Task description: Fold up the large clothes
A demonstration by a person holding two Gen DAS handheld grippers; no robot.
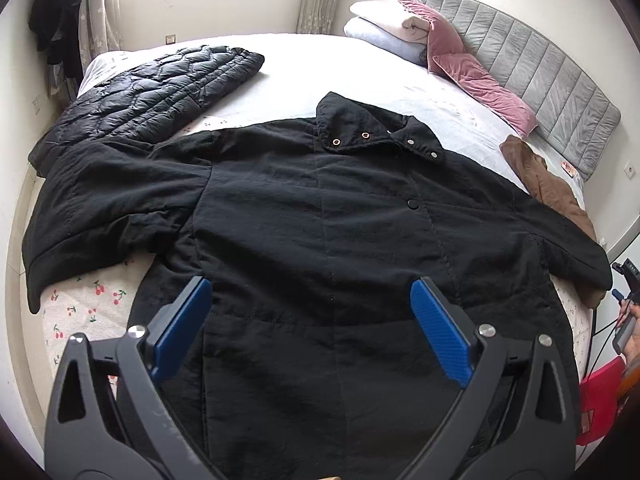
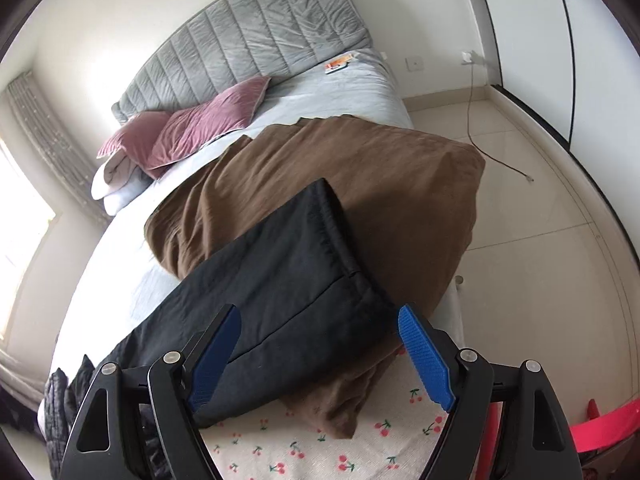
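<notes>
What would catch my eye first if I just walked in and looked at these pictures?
The big black coat, spread flat across the bed with both sleeves out, fills the left view. Its right sleeve lies over a brown garment at the bed's edge. Both blue-padded tools, left tool and right tool, hang open above the cloth, gripping nothing, while pink pillows lean by the grey headboard.

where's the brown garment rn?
On the bed's right side: the brown garment lies under the black coat's right sleeve, below the pink pillows in the right wrist view.
</notes>
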